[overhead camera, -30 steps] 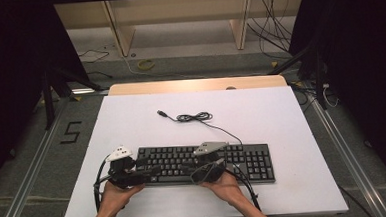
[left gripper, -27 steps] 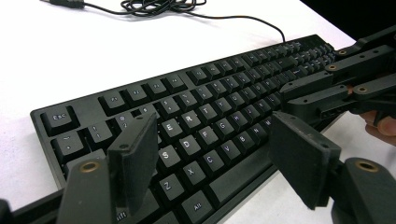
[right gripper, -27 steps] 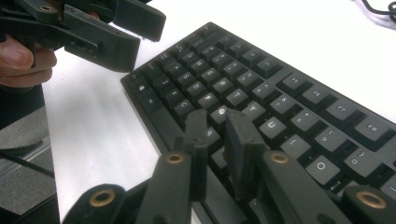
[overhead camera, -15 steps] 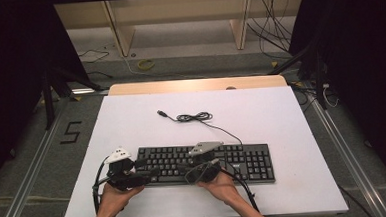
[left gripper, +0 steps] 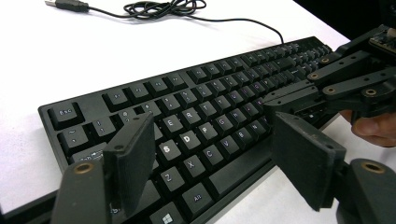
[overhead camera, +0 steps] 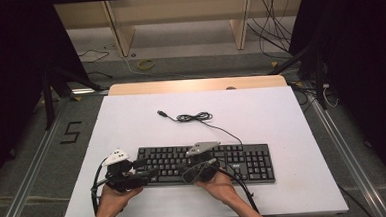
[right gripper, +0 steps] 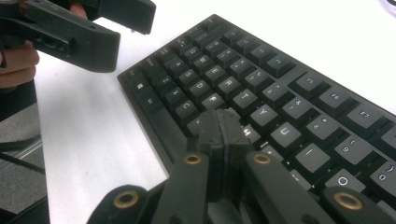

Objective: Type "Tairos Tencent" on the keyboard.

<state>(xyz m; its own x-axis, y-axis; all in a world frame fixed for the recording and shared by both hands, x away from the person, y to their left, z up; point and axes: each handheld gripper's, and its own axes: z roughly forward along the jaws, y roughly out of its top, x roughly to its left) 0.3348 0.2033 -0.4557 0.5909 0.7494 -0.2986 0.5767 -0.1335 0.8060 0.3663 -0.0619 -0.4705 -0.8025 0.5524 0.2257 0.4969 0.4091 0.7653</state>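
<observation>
Now hovering right claw (right gripper: 223,133), jaws pressed together, tip just above keyboard (overhead camera: 244,161) middle rows near G/H keys. Keeping left claw (left gripper: 210,149) spread wide, over keyboard's left end. Lying flat on table (overhead camera: 281,114), long axis crosswise ahead of both claws. Reading key legends in gripper views; seeing coiled cable (overhead camera: 194,117) beyond from high view.

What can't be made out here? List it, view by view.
- High view: legends on the keyboard are too small to read.
- Right gripper view: the shut fingers hide the keys beneath them, and whether they press one.
- Left gripper view: the open fingers cover the keyboard's near corner.
</observation>
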